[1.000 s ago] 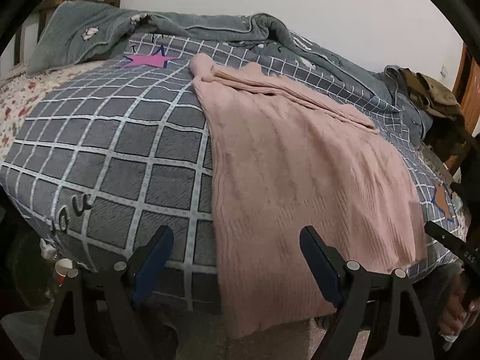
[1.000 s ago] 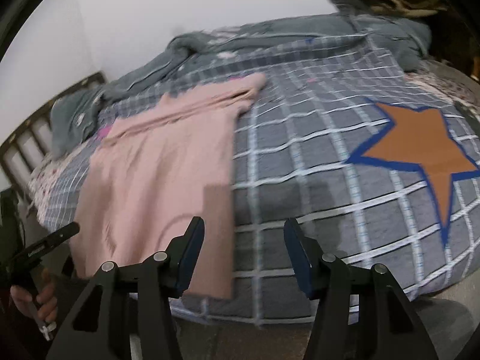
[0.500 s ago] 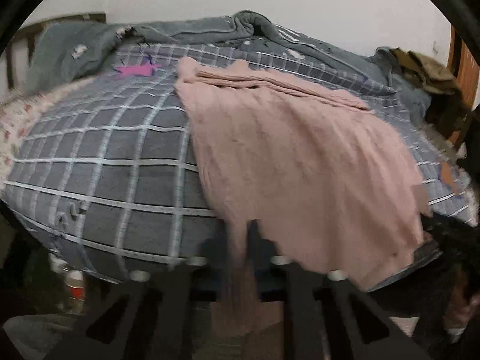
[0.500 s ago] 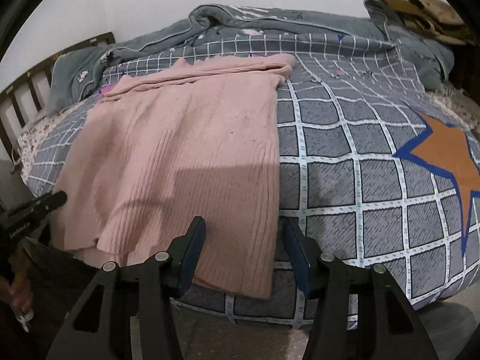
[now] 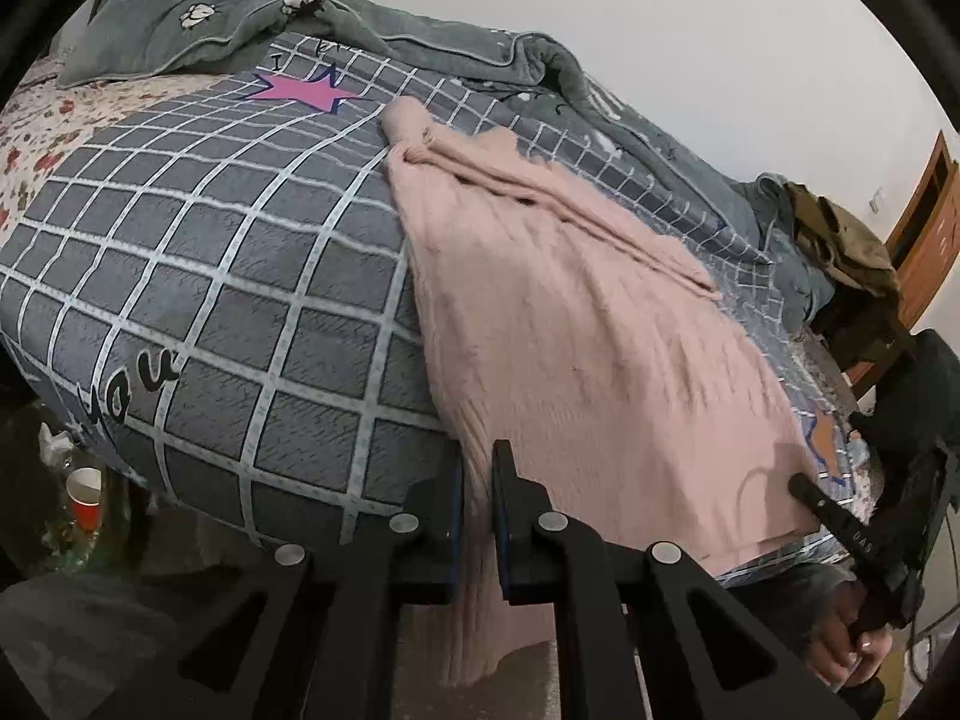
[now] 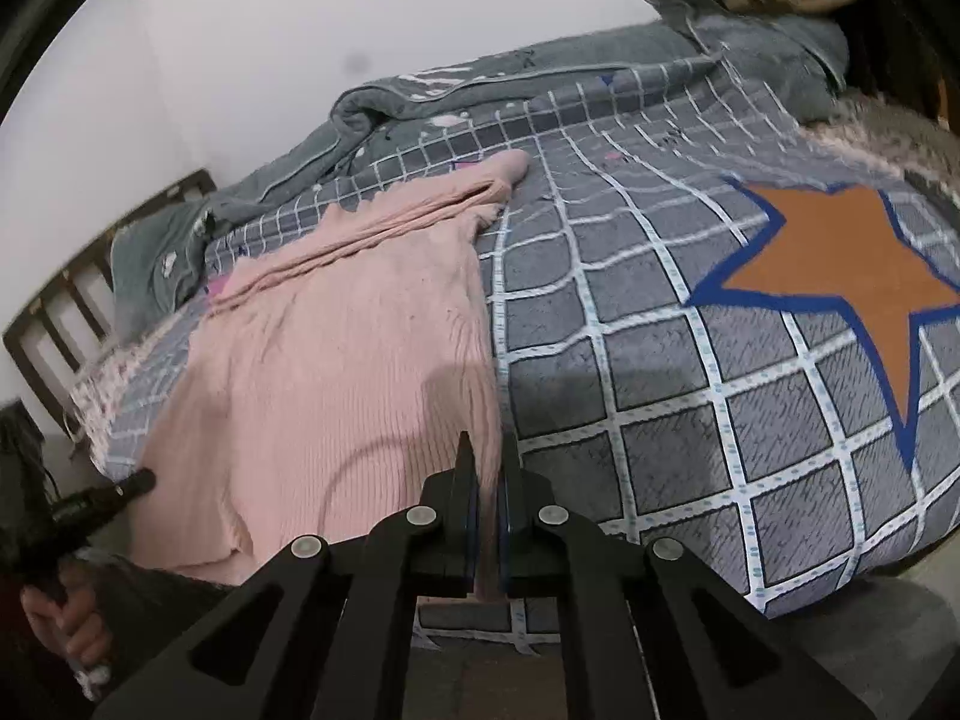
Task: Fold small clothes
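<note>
The pink sweater (image 5: 576,324) lies across mid-frame on the checked quilt (image 5: 228,276). At bottom centre, the left gripper (image 5: 477,492) pinches its hem corner; the right gripper (image 6: 487,480) pinches the opposite hem corner.

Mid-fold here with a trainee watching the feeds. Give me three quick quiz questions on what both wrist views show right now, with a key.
1. True or false: the left gripper is shut on the near hem of the pink sweater.
2. Which corner of the hem does the right gripper pinch: A, the one nearest the orange star; B, the one nearest the headboard?
3. Fill in: the sweater's far end lies bunched beside the ____ star on the checked quilt.

Key: 1 true; 2 A; 3 pink.
</note>
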